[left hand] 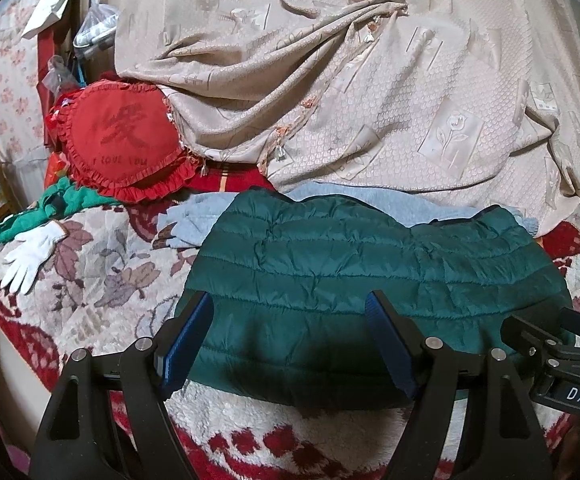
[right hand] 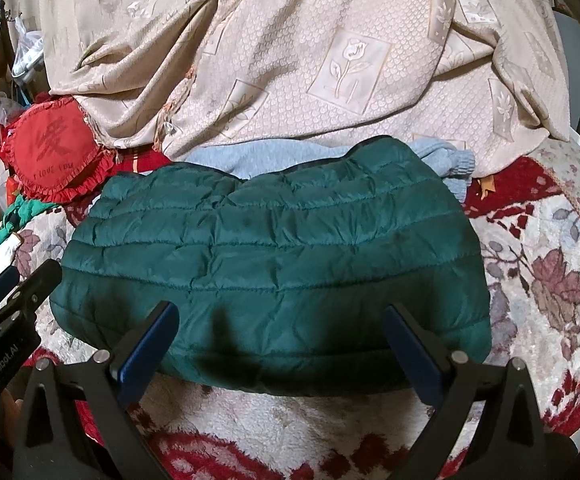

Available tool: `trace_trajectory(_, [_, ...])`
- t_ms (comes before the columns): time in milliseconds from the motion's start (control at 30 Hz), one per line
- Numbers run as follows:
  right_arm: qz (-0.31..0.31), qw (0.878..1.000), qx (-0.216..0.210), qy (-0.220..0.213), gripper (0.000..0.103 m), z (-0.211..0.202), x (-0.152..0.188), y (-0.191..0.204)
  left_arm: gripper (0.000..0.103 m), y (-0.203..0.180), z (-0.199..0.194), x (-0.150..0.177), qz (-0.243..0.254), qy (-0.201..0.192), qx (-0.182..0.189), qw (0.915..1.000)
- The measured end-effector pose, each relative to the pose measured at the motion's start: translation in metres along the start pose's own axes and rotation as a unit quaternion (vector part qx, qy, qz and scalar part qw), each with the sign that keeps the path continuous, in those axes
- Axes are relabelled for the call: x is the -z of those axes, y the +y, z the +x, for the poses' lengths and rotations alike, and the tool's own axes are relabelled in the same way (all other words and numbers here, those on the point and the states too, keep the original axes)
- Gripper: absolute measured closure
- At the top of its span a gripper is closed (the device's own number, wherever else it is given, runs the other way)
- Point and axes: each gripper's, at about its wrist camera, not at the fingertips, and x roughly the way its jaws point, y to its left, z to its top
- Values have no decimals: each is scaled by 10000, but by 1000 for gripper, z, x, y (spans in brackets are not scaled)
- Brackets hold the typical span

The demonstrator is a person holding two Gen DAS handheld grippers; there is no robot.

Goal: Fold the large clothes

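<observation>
We hold both grippers over the near edge of the green jacket (right hand: 273,256), which lies folded at the centre of the frame on the bed (right hand: 550,240). Left gripper (left hand: 290,320) and right gripper (right hand: 281,332) have jaws spread wide, gripping nothing.

a floral fleece blanket (right hand: 550,240) covers the bed; the folded green quilted jacket (right hand: 273,256) lies centre, white glove (left hand: 29,256) at nine o'clock.
</observation>
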Motion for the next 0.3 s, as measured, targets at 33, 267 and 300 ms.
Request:
trace_trajectory(33, [-5, 10000, 1, 9, 0, 1, 0, 0, 41, 0, 1, 0, -5, 3, 1, 10000])
trace_trajectory(267, [-5, 9999, 8, 103, 0, 8, 2, 0, 41, 2, 6, 2, 14, 4, 51, 10000])
trace_trajectory(300, [6, 9999, 2, 127, 0, 10, 2, -1, 41, 2, 8, 2, 6, 33, 83, 10000])
